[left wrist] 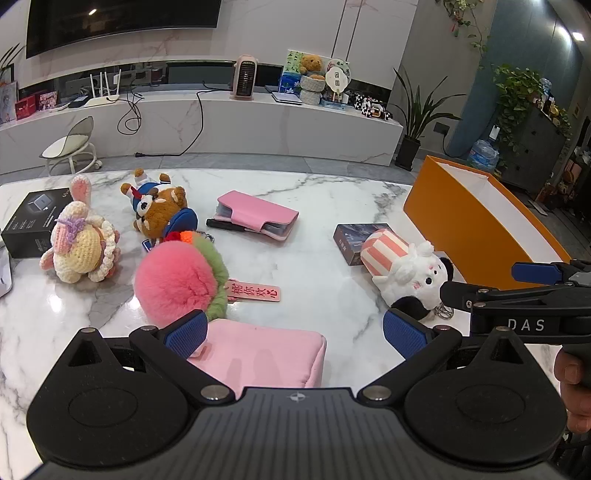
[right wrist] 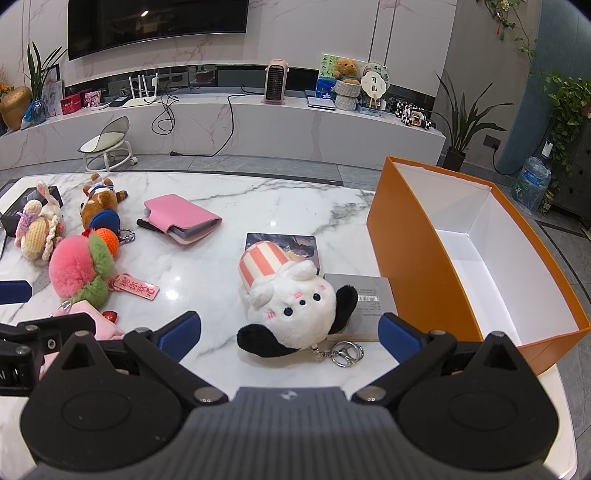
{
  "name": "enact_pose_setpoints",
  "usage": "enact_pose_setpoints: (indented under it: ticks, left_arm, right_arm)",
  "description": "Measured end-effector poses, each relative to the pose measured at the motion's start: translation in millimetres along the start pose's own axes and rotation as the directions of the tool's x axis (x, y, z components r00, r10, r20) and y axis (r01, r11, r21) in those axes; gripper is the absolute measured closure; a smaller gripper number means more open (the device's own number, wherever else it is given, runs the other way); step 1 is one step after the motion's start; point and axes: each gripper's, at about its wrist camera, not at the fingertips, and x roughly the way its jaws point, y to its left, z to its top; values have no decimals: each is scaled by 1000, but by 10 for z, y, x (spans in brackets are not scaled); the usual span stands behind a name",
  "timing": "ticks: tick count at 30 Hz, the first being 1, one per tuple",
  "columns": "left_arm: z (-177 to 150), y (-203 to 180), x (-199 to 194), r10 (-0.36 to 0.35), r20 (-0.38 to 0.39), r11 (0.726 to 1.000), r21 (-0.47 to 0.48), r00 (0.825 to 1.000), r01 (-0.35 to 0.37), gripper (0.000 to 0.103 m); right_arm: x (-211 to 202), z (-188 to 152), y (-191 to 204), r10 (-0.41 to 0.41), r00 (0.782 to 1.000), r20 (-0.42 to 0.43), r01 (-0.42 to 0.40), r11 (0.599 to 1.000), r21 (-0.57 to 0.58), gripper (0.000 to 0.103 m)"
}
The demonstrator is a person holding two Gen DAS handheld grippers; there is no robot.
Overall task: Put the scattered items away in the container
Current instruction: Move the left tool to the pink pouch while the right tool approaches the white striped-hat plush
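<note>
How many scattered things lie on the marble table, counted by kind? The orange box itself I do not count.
Plush toys: 4 (crochet bunny, brown bear, pink pompom, white plush)
Pink pouches or wallets: 2 (wallet, pouch)
Flat boxes or cards: 3 (black box, dark box, grey card)
Pen: 1
Total: 10

Both wrist views are bright and evenly lit from overhead. Ceiling lamps mirror as small white spots in the dark television screen [left wrist: 122,18] at eleven o'clock, and one lamp [left wrist: 578,36] flares at two o'clock. The glossy marble table [right wrist: 207,266] throws soft white glare patches near its centre; shadows under the toys are faint and short. Focus is sharp throughout. Fisheye distortion bows the far counter [left wrist: 221,110] and the table edge, and the corners darken to black.
</note>
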Motion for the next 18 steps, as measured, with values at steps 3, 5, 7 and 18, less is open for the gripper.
enact_pose_setpoints:
  ticks: [3,5,7,18]
  left_arm:
    - [-1,0,0,-1,0,1000,-1,1000,1,0]
    - [-1,1,0,0,0,1000,0,1000,0,0]
    - [-1,1,0,-1,0,1000,0,1000,1,0]
    - [-8,-51,0,-5,-5,1000,8,1000,5,0]
  right_arm:
    - [1,0,1,0,1000,0,0,1000,0,0]
    - [1,0,1,0,1000,0,0,1000,-1,0]
    - [1,0,2,-1,1000,0,1,1000,-1,0]
    - [2,0,3,-2,1000,0,2,1000,-1,0]
